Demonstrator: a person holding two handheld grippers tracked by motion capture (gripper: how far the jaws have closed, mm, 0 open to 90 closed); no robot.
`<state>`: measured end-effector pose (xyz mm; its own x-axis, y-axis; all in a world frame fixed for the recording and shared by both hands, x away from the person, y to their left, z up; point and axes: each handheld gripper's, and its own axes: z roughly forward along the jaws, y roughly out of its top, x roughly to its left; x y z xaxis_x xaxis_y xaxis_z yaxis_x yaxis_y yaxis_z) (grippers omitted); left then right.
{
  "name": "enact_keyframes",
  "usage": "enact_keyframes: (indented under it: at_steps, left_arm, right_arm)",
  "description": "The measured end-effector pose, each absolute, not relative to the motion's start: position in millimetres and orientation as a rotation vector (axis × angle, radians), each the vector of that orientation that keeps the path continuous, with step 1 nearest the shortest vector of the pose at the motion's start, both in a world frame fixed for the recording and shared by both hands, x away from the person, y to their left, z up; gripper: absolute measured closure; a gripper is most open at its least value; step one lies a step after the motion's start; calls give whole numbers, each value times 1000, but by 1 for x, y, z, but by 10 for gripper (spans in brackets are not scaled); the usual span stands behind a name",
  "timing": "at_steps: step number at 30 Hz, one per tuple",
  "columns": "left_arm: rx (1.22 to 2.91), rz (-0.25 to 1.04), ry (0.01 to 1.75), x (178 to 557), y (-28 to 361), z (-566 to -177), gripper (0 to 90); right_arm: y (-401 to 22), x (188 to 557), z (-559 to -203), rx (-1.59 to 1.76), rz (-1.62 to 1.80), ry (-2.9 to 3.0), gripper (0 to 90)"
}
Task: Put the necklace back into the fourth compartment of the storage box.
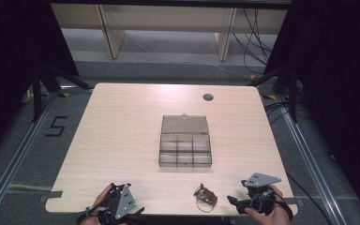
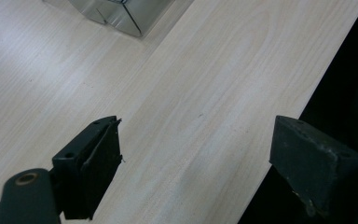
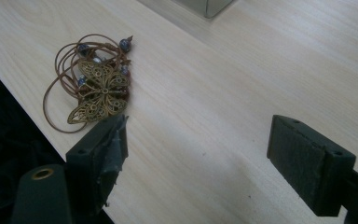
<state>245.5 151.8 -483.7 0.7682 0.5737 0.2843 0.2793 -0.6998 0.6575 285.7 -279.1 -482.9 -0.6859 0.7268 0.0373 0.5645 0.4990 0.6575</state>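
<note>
A clear compartment box [image 1: 185, 151] with its lid laid back stands in the middle of the table. A brass butterfly pendant on a coiled brown cord with beads [image 1: 205, 197] [image 3: 95, 88] lies near the front edge. My right gripper [image 1: 234, 203] [image 3: 196, 158] is held at the front right, open, jaws wide apart over bare wood; the pendant lies just beyond its left jaw, apart from it. My left gripper [image 1: 138, 212] [image 2: 193, 163] is at the front left edge, open with nothing between its jaws.
The table's front edge [image 2: 279, 140] runs right under the left gripper, dark floor beyond. A corner of the box [image 2: 116, 16] shows far ahead of it. A round cable hole [image 1: 208, 97] sits at the back of the table.
</note>
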Motion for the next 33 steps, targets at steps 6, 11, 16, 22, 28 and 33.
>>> enact_keyframes:
  at_steps: [6,11,16,22,28,33]
  left_arm:
    - [2342,636,635,245,151,-485,157]
    - [2348,639,636,245,151,-484,157]
    - [2346,636,637,245,151,-484,157]
    - [2345,636,641,245,151,-484,157]
    - [2340,639,636,245,151,-484,157]
    - [2346,632,631,246,151,-485,157]
  right_arm:
    - [-278,284,-483,1137,938,2499,216]
    - [-278,284,-482,1139,937,2501,220]
    - [-277,284,-482,1121,944,2507,219]
    - [-273,283,-482,1117,962,2510,215]
    - [-267,283,-474,1098,927,2578,208]
    - [-256,287,-469,1048,917,2607,230]
